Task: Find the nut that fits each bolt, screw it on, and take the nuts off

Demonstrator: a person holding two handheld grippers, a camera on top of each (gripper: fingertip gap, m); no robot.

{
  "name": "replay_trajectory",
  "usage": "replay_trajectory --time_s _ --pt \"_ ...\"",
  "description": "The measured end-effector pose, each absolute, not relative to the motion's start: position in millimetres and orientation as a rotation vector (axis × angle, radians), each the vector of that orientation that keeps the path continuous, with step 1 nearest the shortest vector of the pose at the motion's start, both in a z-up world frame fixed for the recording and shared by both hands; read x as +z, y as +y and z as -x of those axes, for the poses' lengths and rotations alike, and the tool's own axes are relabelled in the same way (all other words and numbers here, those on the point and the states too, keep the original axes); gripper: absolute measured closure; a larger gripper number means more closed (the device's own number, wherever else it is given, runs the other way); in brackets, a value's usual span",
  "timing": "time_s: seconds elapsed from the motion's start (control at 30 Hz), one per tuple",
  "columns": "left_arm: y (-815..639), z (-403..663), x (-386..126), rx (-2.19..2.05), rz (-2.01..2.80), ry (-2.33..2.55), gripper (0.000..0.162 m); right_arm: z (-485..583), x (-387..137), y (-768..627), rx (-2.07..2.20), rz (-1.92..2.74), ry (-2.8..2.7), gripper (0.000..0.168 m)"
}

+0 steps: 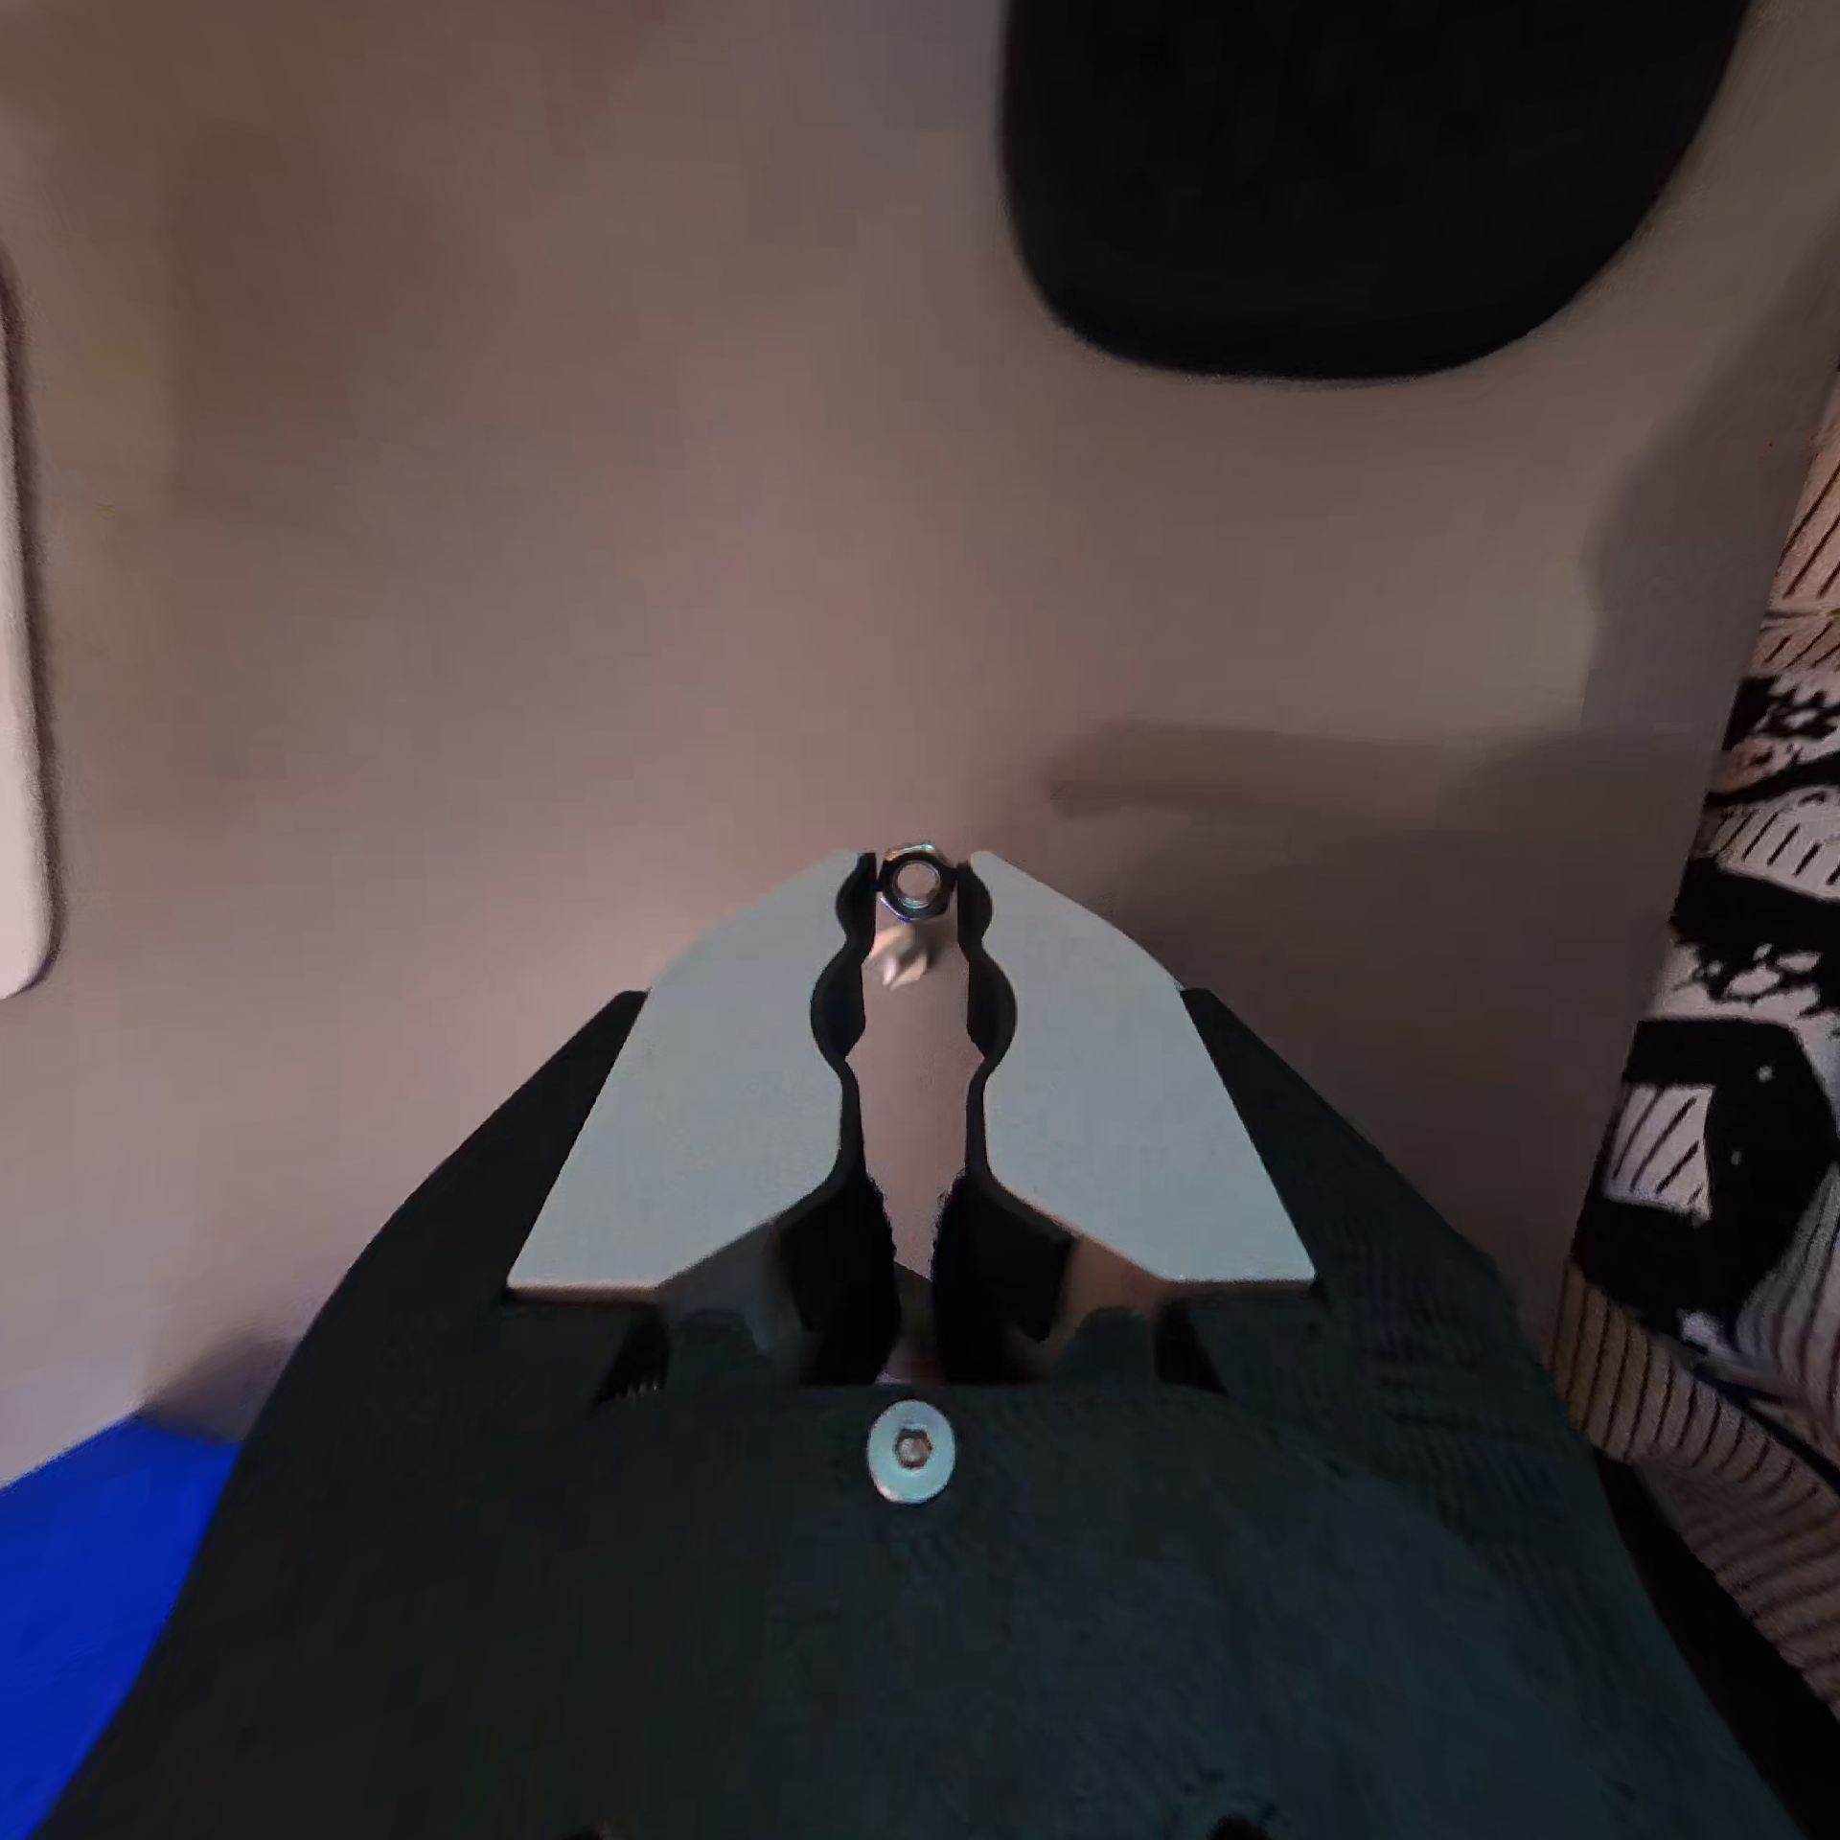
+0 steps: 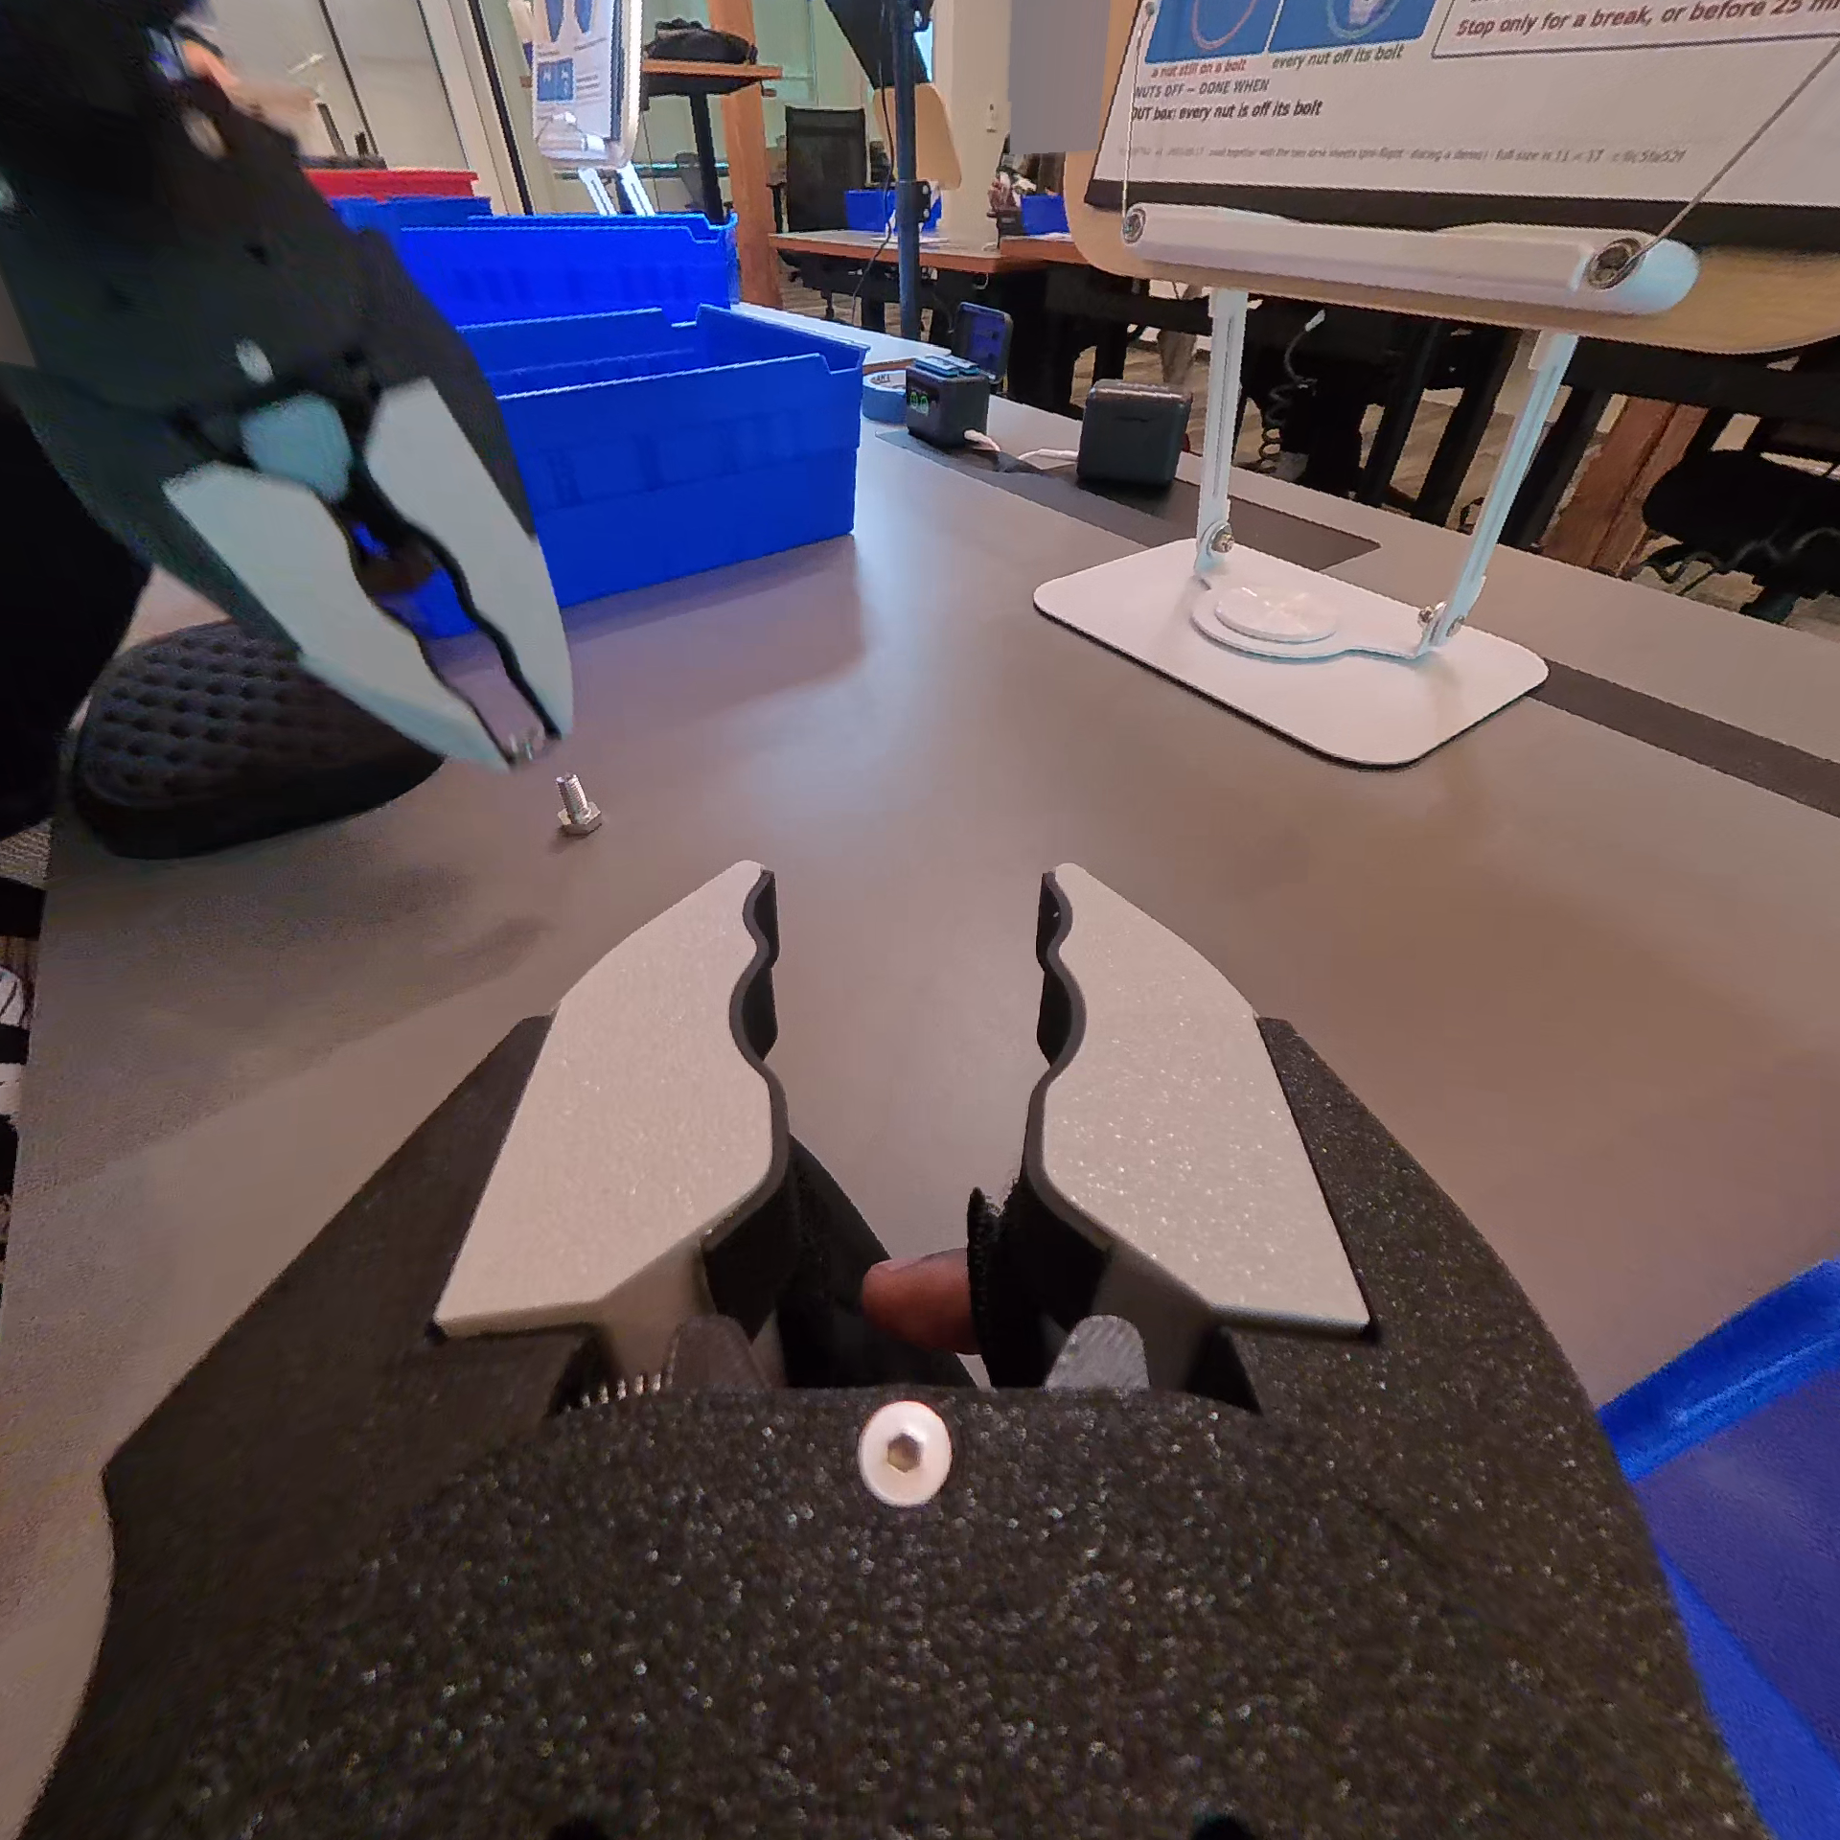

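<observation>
Left wrist view: left hand-held gripper [image 1: 911, 876], grey wavy fingers, clamped on a shiny hex nut [image 1: 911, 881] over the smooth grey worktop [image 1: 498, 597]; black mesh pad [image 1: 1344, 179] beyond.

Right wrist view: right hand-held gripper [image 2: 906, 896] spread apart, empty, low over the worktop. Steel bolt [image 2: 575, 805] stands head-down just below the tilted left hand-held gripper; blue bins [image 2: 677, 438] behind, white stand [image 2: 1294, 637] to the right.

Bolt [image 1: 893, 964] blurred beneath nut [image 1: 912, 882]; threads unreadable.
</observation>
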State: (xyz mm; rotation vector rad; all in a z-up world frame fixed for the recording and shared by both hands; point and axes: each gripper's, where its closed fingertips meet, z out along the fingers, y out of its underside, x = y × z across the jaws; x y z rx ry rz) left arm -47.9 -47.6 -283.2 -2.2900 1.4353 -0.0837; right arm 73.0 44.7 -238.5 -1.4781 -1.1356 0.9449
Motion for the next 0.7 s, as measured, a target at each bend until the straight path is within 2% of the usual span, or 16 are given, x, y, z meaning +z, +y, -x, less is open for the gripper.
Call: replay_trajectory --time_s 0.17,0.37,0.43,0.57,0.7 --pt "-48.3 30.4 -320.3 -0.133 2.351 1.492 0.146 -73.8 -237.5 44.7 0.96 1.476 -1.126 0.118" --pt "-51.8 28.5 -326.7 -0.155 2.366 1.508 0.146 -73.5 -237.8 45.1 0.959 1.479 -1.125 0.118" --pt "-51.5 27.3 -325.6 -0.164 2.357 1.498 0.141 -73.3 -238.0 44.9 0.956 1.479 -1.128 0.118" --pt "-45.8 31.0 -306.6 -0.188 2.29 1.377 0.132 -73.2 -237.3 44.5 0.951 1.473 -1.129 0.118" --pt "-29.2 43.0 -262.0 -0.398 2.048 0.97 0.13 -66.6 -239.5 38.1 0.906 1.471 -1.188 0.119"
